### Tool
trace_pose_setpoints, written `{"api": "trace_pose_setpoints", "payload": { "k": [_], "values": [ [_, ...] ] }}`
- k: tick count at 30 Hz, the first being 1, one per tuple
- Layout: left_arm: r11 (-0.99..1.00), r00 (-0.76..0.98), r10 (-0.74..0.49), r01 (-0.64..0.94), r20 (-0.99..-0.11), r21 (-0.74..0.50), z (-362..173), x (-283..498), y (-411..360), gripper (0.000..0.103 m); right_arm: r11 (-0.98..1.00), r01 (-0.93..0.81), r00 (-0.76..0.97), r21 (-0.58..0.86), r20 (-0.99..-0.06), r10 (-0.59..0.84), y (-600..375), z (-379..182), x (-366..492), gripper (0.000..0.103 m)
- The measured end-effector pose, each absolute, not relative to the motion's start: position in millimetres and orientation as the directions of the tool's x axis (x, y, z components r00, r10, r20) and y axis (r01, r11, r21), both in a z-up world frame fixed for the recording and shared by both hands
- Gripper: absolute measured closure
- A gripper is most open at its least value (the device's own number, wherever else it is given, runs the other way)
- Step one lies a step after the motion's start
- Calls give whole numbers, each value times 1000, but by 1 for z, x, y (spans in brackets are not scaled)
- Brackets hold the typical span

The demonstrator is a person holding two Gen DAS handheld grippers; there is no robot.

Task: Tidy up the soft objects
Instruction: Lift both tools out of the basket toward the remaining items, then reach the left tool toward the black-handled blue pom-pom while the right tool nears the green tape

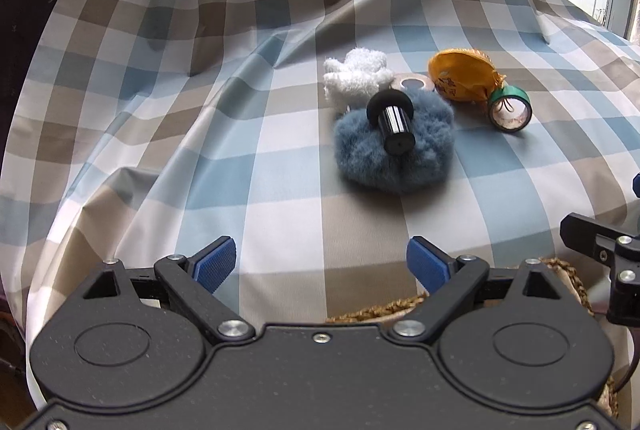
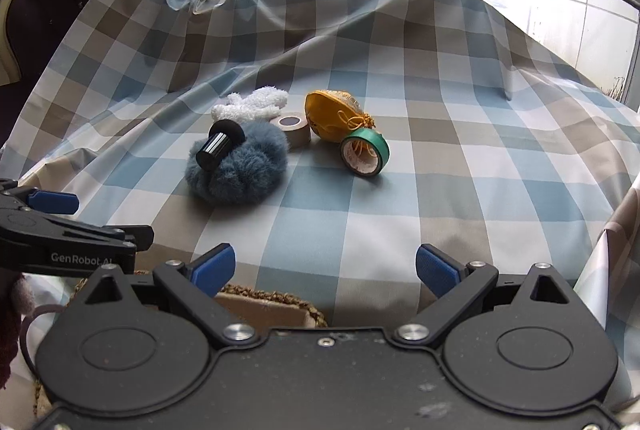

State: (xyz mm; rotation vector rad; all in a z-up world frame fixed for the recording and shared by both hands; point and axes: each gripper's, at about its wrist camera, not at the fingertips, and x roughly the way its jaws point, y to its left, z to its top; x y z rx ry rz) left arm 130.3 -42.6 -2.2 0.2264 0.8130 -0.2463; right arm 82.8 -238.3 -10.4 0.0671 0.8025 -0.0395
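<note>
We see our right gripper spread wide over the checked cloth, nothing between its pads. Ahead, a black cylinder rests on the blue pompom, beside white plush.

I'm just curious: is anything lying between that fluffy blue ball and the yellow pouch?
Yes, in the right wrist view a small tan tape roll stands between the fluffy blue ball and the yellow pouch, close beside the ball.

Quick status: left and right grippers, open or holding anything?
Left gripper: open, nothing between the fingers.
Right gripper: open, nothing between the fingers.
</note>
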Motion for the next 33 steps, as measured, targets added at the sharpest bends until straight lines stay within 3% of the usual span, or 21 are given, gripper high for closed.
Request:
{"api": "trace_pose_setpoints", "payload": {
  "k": [16,25,33],
  "values": [
    [940,739,-145,311,-657,143,6,202,-84,8,975,221,678,33,-723,-129,-279,-56,220,2],
    [944,752,-62,258,-656,206,-12,227,-93,4,941,308,657,138,-746,-106,-301,-73,225,2],
    [968,781,2,155,-625,197,-12,241,-62,4,944,304,665,128,-738,-114,-298,-72,223,2]
  ]
}}
